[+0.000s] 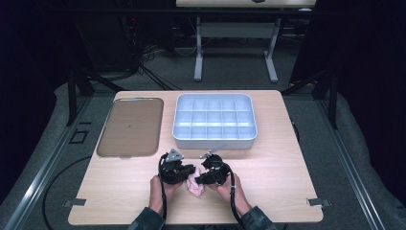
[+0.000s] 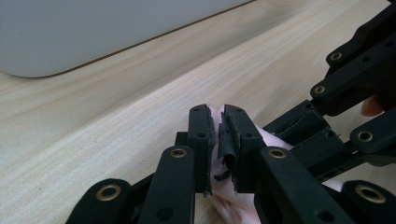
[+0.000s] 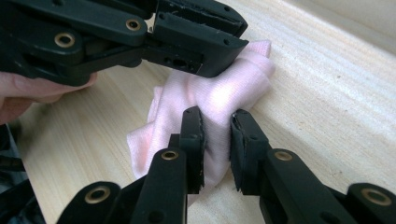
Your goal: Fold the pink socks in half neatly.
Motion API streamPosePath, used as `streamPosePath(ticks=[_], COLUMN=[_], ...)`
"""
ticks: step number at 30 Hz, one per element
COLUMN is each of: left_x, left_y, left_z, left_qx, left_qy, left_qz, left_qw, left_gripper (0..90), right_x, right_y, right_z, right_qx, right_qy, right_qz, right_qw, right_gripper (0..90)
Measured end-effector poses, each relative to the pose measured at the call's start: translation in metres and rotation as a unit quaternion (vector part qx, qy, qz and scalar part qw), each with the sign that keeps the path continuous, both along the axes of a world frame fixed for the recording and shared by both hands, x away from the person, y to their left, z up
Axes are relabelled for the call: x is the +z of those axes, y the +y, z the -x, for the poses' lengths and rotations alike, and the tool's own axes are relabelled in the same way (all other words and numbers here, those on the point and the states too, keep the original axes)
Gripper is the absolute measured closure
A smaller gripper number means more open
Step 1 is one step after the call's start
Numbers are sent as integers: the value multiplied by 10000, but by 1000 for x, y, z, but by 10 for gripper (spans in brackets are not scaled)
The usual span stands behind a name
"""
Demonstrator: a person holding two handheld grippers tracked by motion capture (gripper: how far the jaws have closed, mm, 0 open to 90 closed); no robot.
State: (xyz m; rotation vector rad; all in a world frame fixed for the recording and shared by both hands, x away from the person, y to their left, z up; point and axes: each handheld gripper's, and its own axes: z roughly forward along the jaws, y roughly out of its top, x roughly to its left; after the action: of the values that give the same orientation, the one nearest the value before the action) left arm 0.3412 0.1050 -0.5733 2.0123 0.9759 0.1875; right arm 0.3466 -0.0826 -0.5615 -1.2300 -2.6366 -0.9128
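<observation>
- Two hand-held grippers meet over a small pink cloth [image 1: 195, 186] near the front middle of a light wooden table [image 1: 282, 191], each pinching a fold of it.
- The left gripper [image 1: 190, 171] has its jaws nearly together; in the left gripper view [image 2: 218, 135] a thin pleat of the pink cloth [image 2: 233, 205] is clamped between the worn black pads [image 2: 228, 140].
- The right gripper [image 1: 198, 180] has its jaws a little wider apart; in the right gripper view [image 3: 215, 128] they close on a thicker bunch of the cloth [image 3: 212, 98], the fabric bulging between the pads [image 3: 198, 140].
- In that same view the left gripper [image 3: 219, 56] comes in from the upper left and presses on the far end of the cloth, with part of the person's hand [image 3: 28, 95] behind it.
- The cloth lies crumpled on the tabletop, its lower part touching the wood, between the two hands [image 1: 160, 184] that enter from the bottom of the high view.
- Behind the grippers, well apart from the cloth, stands a pale blue tray [image 1: 214, 142] divided into many compartments; to its left lies a flat brown lid [image 1: 130, 125].
</observation>
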Motion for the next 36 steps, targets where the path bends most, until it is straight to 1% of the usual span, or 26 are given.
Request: streamPosePath(ticks=[3,5,6,7,8,9,10,11,12,14,16,18,19,21,23,24,25,26,27,29,31,33,34,36], left_x=[2,4,5,6,7,8,9,10,11,11,9,7,6,2,-2,-6,-8,-10,-12,-15,-15,-15,-15,-16], left_y=[4,7,8,10,13,16,19,22,27,35,42,49,53,61,67,71,73,76,77,80,80,80,79,78], left_z=[0,0,0,1,1,2,4,5,8,13,18,23,26,32,36,38,39,40,41,43,44,43,44,44], left_qx=[52,181,245,296,346,386,459,528,605,757,886,949,1011,1123,1212,1270,1294,1340,1375,1429,1450,1427,1440,1425], left_qy=[23,47,57,49,20,10,-9,-20,-72,-140,-171,-184,-211,-216,-182,-150,-129,-119,-92,-145,-170,-200,-229,-247], left_qz=[43,56,28,15,14,24,34,47,28,-49,-202,-335,-417,-510,-599,-616,-656,-683,-664,-691,-695,-774,-788,-808], left_qw=[10000,9998,9997,9995,9994,9993,9989,9986,9981,9970,9957,9948,9938,9921,9907,9899,9893,9886,9882,9872,9868,9865,9862,9862], left_gripper=[730,619,560,495,455,396,375,346,316,261,230,201,187,173,164,160,158,156,157,157,157,156,155,153], right_x=[-1,-1,-1,-1,-1,-1,-1,-3,-2,-2,-3,-2,-2,-2,-3,-2,-3,-3,-3,-3,-3,-3,-3,-4], right_y=[-2,-2,-3,-3,-3,-3,-3,-3,-4,-4,-4,-4,-4,-4,-4,-4,-4,-4,-4,-5,-5,-6,-6,-6], right_z=[-1,-2,-2,-2,-2,-2,-2,-1,-1,-1,-1,-1,-1,-1,0,0,0,0,0,0,0,1,1,1], right_qx=[51,45,54,50,68,62,44,-12,33,37,46,61,70,86,26,84,71,78,67,81,97,109,109,124], right_qy=[-27,23,19,22,33,20,9,-44,-37,-44,-56,-76,-86,-101,-126,-138,-159,-168,-172,-180,-205,-202,-207,-239], right_qz=[-48,-116,-144,-151,-126,-139,-151,-235,-218,-237,-245,-219,-212,-214,-304,-230,-290,-300,-319,-328,-346,-311,-317,-347], right_qw=[10000,9999,9999,9999,9999,9999,9999,9997,9997,9997,9997,9997,9997,9997,9995,9996,9994,9994,9993,9993,9991,9993,9992,9990], right_gripper=[779,781,782,783,783,783,783,784,784,784,784,784,784,784,784,784,784,784,784,785,786,787,787,787])
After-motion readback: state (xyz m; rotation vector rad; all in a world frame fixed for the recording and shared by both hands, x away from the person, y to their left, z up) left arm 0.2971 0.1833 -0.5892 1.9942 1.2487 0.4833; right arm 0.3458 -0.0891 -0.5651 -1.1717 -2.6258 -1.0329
